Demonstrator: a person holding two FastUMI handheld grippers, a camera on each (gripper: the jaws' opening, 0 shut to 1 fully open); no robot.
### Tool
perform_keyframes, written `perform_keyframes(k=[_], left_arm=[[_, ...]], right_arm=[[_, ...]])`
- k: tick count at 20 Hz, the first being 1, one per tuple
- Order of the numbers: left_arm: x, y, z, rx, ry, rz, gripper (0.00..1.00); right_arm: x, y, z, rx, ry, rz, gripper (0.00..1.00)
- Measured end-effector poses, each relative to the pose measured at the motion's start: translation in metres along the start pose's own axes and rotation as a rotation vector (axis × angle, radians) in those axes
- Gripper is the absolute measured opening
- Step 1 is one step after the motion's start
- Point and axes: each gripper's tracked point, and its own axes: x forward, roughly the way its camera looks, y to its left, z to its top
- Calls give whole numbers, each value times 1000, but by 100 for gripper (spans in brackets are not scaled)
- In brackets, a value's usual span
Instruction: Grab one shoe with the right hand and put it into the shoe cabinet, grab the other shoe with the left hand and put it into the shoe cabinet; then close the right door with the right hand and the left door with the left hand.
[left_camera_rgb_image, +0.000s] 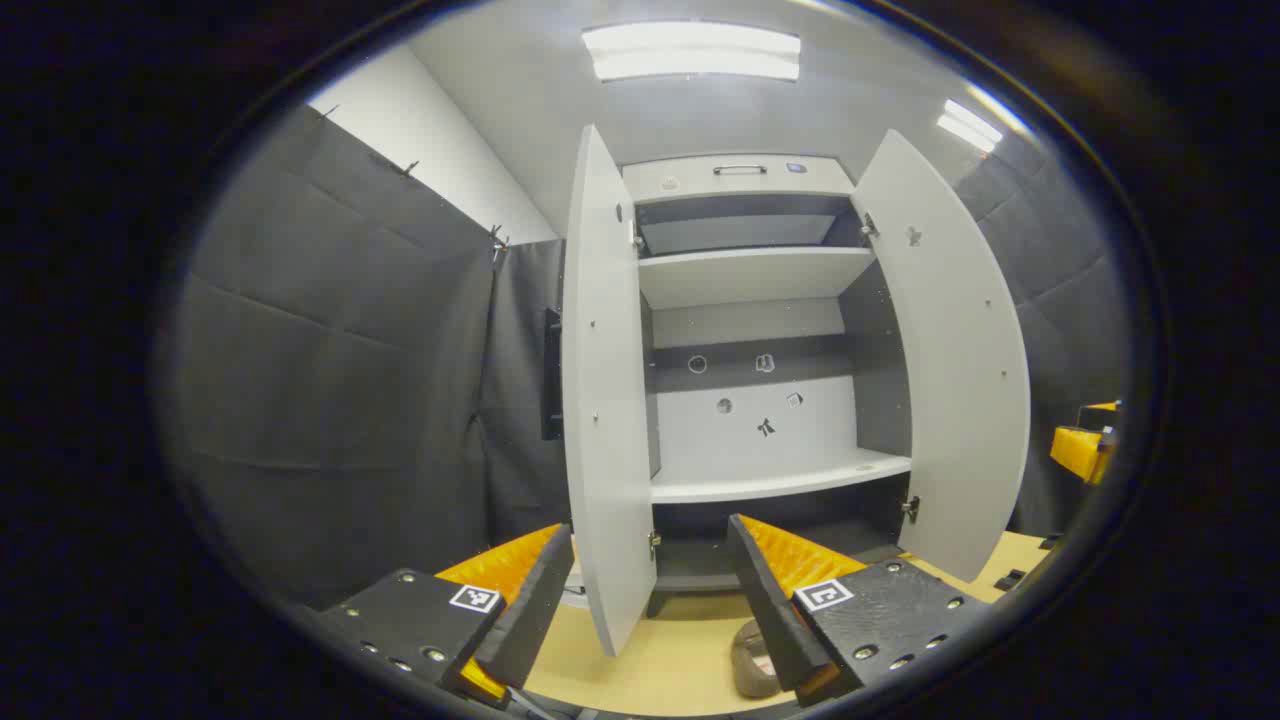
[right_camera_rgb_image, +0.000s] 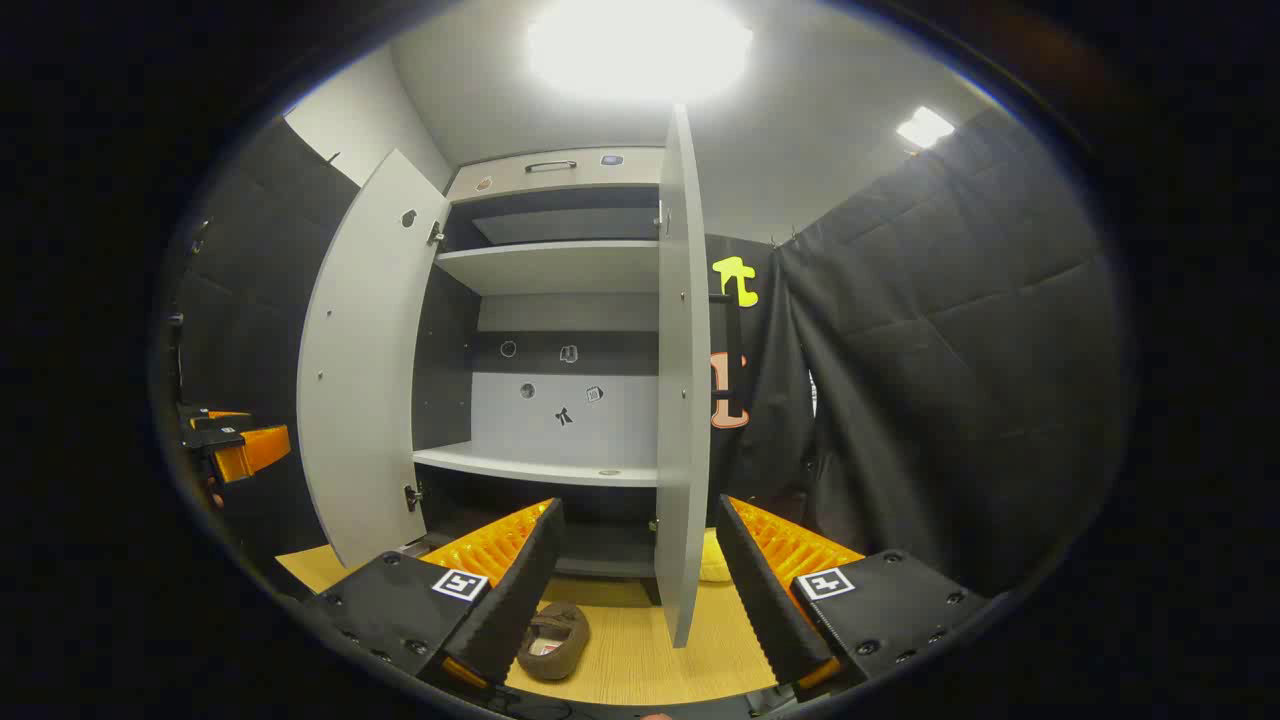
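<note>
The white shoe cabinet (left_camera_rgb_image: 745, 180) stands in front of me with its left door (left_camera_rgb_image: 605, 400) and right door (left_camera_rgb_image: 945, 370) swung wide. A brown slipper-like shoe (left_camera_rgb_image: 752, 662) lies on the wooden floor below it, partly behind one finger of my left gripper (left_camera_rgb_image: 650, 535), which is open and holds nothing. In the right gripper view the same kind of shoe (right_camera_rgb_image: 553, 640) lies in front of the cabinet (right_camera_rgb_image: 550, 165), between the fingers of my right gripper (right_camera_rgb_image: 638, 508), also open and low over the floor. The lower shelf (right_camera_rgb_image: 540, 465) is bare.
The right door's edge (right_camera_rgb_image: 683, 400) points straight at the right gripper. A pale yellow object (right_camera_rgb_image: 712, 560) sits on the floor behind that door. Black padded cloth walls close in on both sides. Each gripper appears at the other view's edge: right gripper (left_camera_rgb_image: 1085, 445), left gripper (right_camera_rgb_image: 240, 445).
</note>
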Motion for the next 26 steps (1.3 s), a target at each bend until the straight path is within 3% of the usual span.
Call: perform_keyframes(k=[1, 4, 5, 6, 7, 9, 10, 11, 12, 15, 21, 26], left_arm=[[0, 1, -1, -3, 0, 3, 90], [-1, 0, 0, 0, -3, -2, 90], [-1, -1, 1, 4, -4, -6, 96], [-1, -2, 2, 7, -5, -10, 96], [-1, -3, 2, 7, -5, -17, 90], [0, -7, 2, 0, -4, -24, 90], [0, -10, 1, -1, -2, -24, 96], [1, -13, -1, 2, -4, -21, 96], [1, -13, 1, 6, -6, -18, 90], [2, -13, 0, 17, -10, -6, 90], [-1, -10, -8, 26, 6, 57, 90], [-2, -5, -15, 37, 24, 82, 90]], right_arm=[[1, 0, 0, -3, 3, 3, 96], [2, -3, -2, 1, 4, 0, 96], [2, -3, -1, 3, 1, -2, 96], [3, -4, -2, 2, -1, -4, 96], [4, -5, -2, -4, -4, -8, 96], [6, -6, -5, -14, 2, -10, 96], [8, -4, -7, -10, 5, -5, 94], [10, -4, -9, -6, 7, -1, 96], [14, -4, -10, -6, 6, 2, 96], [23, -4, -14, -16, 2, 15, 94], [38, 23, -39, -32, 46, 111, 96], [52, 60, -87, -60, 184, 204, 98]])
